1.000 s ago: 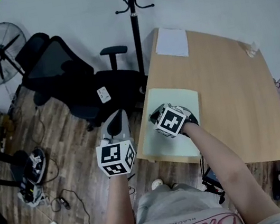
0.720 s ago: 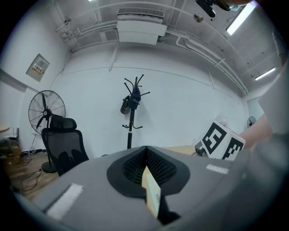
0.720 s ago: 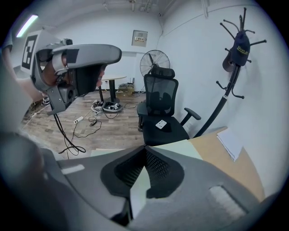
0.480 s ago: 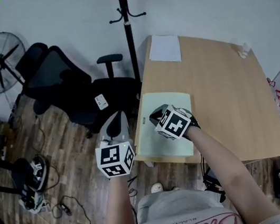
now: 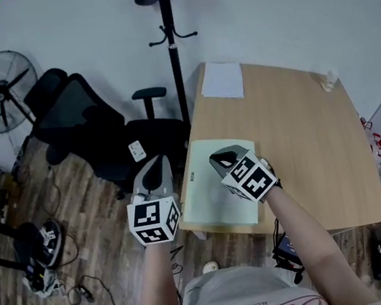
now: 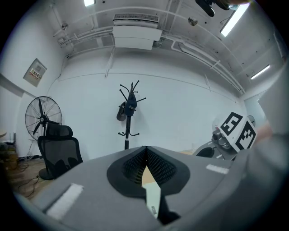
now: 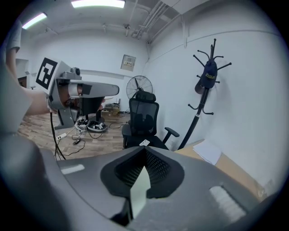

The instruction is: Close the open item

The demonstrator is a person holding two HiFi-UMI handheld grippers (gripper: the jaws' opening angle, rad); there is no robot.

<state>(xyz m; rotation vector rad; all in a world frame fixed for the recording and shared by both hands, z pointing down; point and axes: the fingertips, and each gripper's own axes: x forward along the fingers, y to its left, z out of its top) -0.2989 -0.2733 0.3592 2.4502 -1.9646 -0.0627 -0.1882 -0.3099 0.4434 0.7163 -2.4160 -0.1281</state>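
Over the near left corner of the table (image 5: 304,135), right gripper (image 7: 144,152) just above the pale green folder (image 5: 213,199), jaws pressed tip to tip with nothing between them; contact with the folder not determinable. Off the table's left edge, above the wooden floor (image 5: 79,226), left gripper (image 6: 146,149) likewise drawn together and empty. Folder flat on that corner, seemingly thin, light and limp: likely to bend when lifted and to slide on the smooth top. Best pinched at a free edge of the cover, away from the fold, with the other tongs pressing the lower leaf down; free edge not made out from here. Small label (image 5: 191,177) near the folder's left edge, too small to read; same for the tag (image 5: 135,149) on the black office chair (image 5: 82,116). On the gripper cubes only square black-and-white markers, no words. Shirt lettering at the bottom cut off, not legible whole.
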